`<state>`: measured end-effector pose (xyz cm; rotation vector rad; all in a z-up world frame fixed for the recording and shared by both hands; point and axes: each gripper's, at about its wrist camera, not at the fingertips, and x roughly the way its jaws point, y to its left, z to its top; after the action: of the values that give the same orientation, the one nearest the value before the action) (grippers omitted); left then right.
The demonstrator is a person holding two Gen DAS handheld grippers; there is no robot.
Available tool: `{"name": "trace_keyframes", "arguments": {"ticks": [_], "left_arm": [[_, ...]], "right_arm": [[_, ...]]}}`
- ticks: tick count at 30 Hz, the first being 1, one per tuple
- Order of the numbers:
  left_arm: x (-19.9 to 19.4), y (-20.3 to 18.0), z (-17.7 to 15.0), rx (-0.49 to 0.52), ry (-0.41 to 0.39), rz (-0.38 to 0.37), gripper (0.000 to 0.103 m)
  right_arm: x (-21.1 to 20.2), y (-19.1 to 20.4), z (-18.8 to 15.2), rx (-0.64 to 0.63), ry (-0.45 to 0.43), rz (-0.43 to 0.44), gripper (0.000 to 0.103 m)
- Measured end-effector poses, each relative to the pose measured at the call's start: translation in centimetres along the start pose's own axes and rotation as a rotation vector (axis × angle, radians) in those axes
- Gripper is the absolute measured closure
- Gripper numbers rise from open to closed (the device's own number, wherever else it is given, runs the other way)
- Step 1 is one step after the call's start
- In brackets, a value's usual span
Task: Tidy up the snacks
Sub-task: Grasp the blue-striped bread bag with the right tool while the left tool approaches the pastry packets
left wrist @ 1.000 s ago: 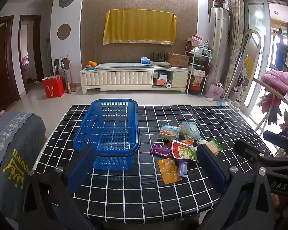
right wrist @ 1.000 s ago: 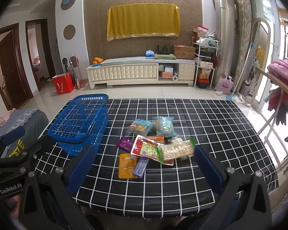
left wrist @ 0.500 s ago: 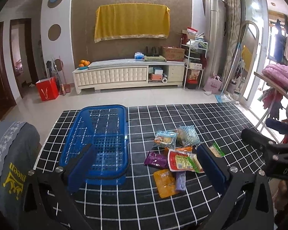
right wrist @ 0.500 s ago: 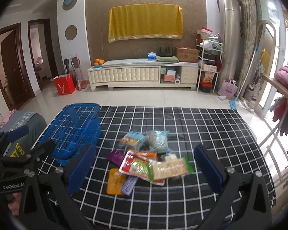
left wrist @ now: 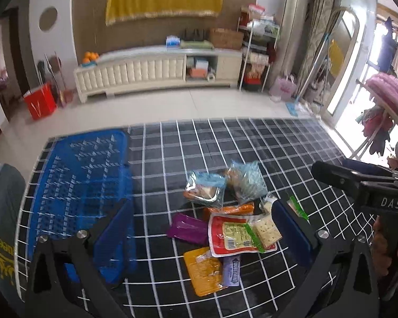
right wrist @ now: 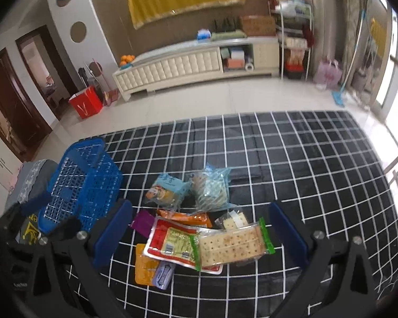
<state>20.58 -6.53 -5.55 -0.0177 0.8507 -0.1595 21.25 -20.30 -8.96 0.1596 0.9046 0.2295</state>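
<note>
A pile of snack packets lies mid-table: a red packet (left wrist: 234, 234) (right wrist: 172, 243), a cracker pack (right wrist: 234, 245), an orange packet (left wrist: 203, 270), a purple one (left wrist: 187, 229) and two clear blue bags (left wrist: 248, 180) (right wrist: 212, 188). A blue plastic basket (left wrist: 79, 185) (right wrist: 77, 182) stands to their left. My left gripper (left wrist: 204, 235) is open and empty, above the pile. My right gripper (right wrist: 201, 232) is open and empty, also above the pile. The right gripper's body shows at the right of the left wrist view (left wrist: 358, 182).
The table has a black cloth with a white grid (left wrist: 252, 143) (right wrist: 291, 159). A grey cushion (left wrist: 0, 212) sits by the table's left edge. Beyond the table are tiled floor, a white cabinet (right wrist: 199, 63) and a red bag (right wrist: 86, 103).
Both grippers have moved forward and tilted down over the table, so the snack pile and basket look nearer. Both stay open. Nothing on the table has moved.
</note>
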Motion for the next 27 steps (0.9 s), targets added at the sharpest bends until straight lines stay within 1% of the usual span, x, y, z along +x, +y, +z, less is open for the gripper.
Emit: {"name": "trace_keyframes", "arguments": {"ticks": [3,4,10,16,19,21,25,27], "left_arm": [[2.3,-0.7,0.4,0.024,0.038,0.016,0.0],[3.2,-0.8,0.4,0.026,0.049,0.01,0.0],[7.2,-0.6,0.4,0.035,0.116,0.029,0.0],[9.4,-0.8,0.6,0.087,0.137,0.047,0.001],[10.3,-0.2,0.7,0.064,0.156,0.03,0.002],[10.8,0.2,0.8,0.046,0.158,0.02,0.002],[11.2,0.6,1.2,0.042,0.161,0.011,0.002],[11.3,0.5,1.2,0.045,0.164,0.007,0.002]], "right_arm": [[2.2,-0.6,0.2,0.0,0.039,-0.01,0.0],[2.8,-0.7,0.3,-0.003,0.05,-0.01,0.0],[7.9,-1.2,1.0,-0.037,0.143,-0.007,0.0],[12.9,-0.9,0.9,-0.105,0.247,-0.011,0.001],[14.8,-1.1,1.1,-0.101,0.29,0.01,0.003],[16.0,-1.5,1.0,-0.093,0.319,0.019,0.007],[17.7,-1.6,0.9,-0.129,0.351,0.006,0.013],[18.4,-1.8,0.8,-0.121,0.361,0.004,0.025]]}}
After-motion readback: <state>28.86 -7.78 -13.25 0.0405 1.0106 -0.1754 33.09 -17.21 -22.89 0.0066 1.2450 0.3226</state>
